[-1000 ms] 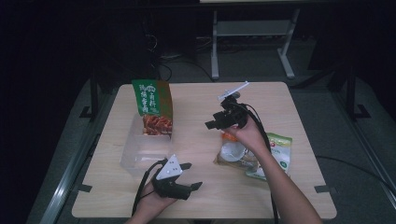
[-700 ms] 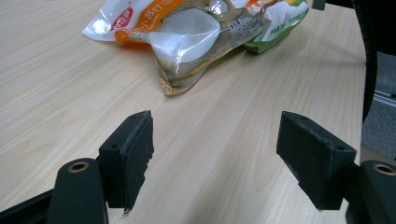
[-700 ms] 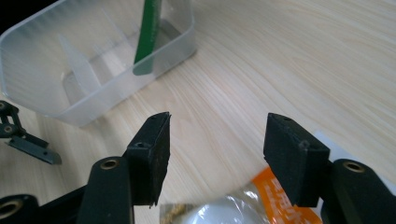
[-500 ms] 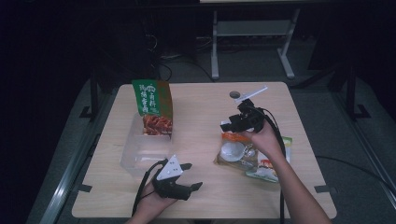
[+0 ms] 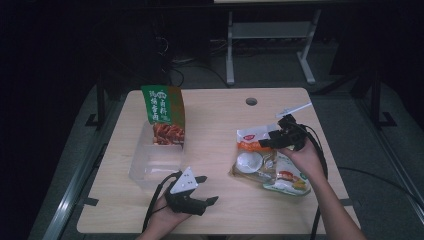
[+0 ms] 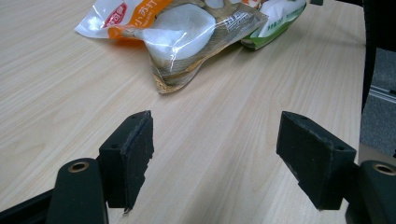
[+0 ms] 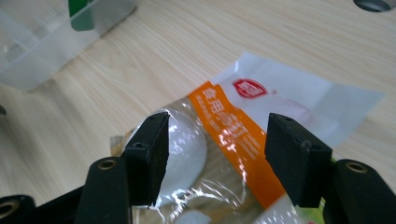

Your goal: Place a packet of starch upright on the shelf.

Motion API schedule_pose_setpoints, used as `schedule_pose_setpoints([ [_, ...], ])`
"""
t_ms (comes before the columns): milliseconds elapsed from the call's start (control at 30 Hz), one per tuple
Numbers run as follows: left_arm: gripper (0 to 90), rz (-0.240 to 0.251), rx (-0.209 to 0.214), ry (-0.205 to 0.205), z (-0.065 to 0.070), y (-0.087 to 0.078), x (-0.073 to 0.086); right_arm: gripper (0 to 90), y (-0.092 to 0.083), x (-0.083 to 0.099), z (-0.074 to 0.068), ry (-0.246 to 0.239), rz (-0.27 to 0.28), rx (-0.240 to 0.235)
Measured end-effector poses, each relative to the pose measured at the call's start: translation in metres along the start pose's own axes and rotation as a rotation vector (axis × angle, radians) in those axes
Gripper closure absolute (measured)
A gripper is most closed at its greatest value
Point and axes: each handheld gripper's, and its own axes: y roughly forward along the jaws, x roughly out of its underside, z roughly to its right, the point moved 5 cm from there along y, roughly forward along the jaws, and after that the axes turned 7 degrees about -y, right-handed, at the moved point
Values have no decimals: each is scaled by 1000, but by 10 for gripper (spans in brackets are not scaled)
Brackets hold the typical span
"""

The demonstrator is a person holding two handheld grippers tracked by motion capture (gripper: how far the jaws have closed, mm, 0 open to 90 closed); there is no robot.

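The table [image 6: 70, 70] is pale wood-grain, smooth and matt. Ahead of the left gripper [image 6: 215, 154] lies a glossy, crinkled clear-plastic packet [image 6: 187, 32]. Both grippers' pads [image 7: 156, 154] look like matt black rubber, rough-edged. Beyond the right gripper [image 7: 217, 154], a box [image 7: 42, 37] is translucent plastic.

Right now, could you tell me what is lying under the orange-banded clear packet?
Under the orange-banded packet lies a green-edged packet, its right end poking out. The covered part, and anything else beneath, cannot be seen.
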Motion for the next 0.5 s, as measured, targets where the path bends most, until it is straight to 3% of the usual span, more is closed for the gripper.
schedule_pose_setpoints([
  [500, 272, 0, 0, -4, 0, 1, 0, 388, 0, 40, 25, 98, -23, 49],
])
